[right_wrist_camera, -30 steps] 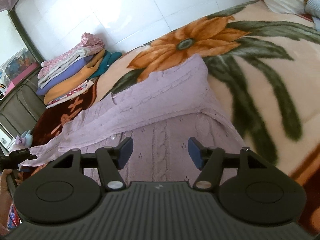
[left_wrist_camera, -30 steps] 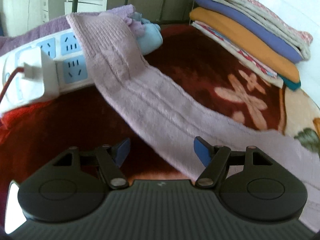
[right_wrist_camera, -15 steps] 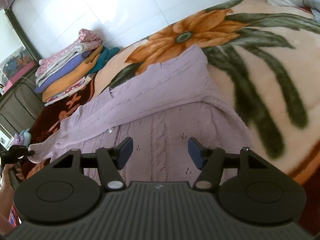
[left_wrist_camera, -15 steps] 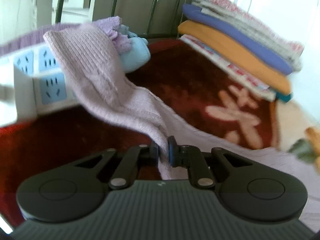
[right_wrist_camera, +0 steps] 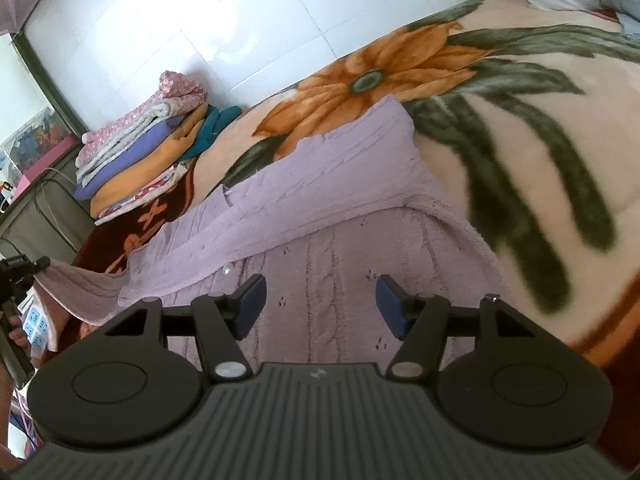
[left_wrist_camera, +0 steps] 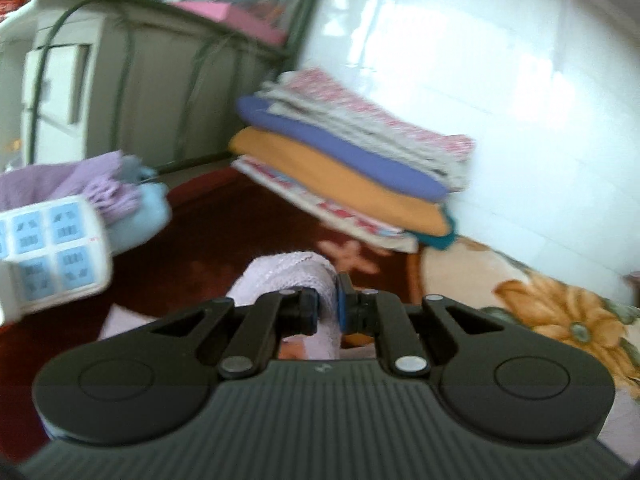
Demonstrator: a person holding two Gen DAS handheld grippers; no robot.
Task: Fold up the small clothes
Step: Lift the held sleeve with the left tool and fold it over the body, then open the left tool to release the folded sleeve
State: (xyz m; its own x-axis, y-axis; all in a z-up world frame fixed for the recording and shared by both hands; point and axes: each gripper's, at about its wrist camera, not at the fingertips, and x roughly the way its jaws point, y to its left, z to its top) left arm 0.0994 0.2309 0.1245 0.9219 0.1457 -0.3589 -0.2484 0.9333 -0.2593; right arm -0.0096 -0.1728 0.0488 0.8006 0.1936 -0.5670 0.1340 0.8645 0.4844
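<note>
Left wrist view shows the left gripper (left_wrist_camera: 328, 314) pinched tight on a bunched end of the pale lilac cable-knit cardigan (left_wrist_camera: 288, 276), apparently a sleeve, lifted clear of the dark red floral blanket (left_wrist_camera: 224, 236). Beyond the cardigan, against the white tiled wall (left_wrist_camera: 460, 60), sits a stack of folded clothes in orange, purple and pink print (left_wrist_camera: 344, 176), which suggests earlier pieces are already done. To the cardigan's left lies a white and blue power strip (left_wrist_camera: 56, 248), blurred. From the right wrist view, the right gripper (right_wrist_camera: 318, 306) hovers with its jaws wide apart and nothing between them, just above the cardigan's body (right_wrist_camera: 320, 240). The cardigan lies spread on the cream blanket with the orange flower (right_wrist_camera: 500, 128); one side panel looks folded over the front, while the far sleeve stretches toward the left gripper (right_wrist_camera: 20, 270). Judging by this, folding is at an early stage: the sleeve must come in, then the body needs halving.
</note>
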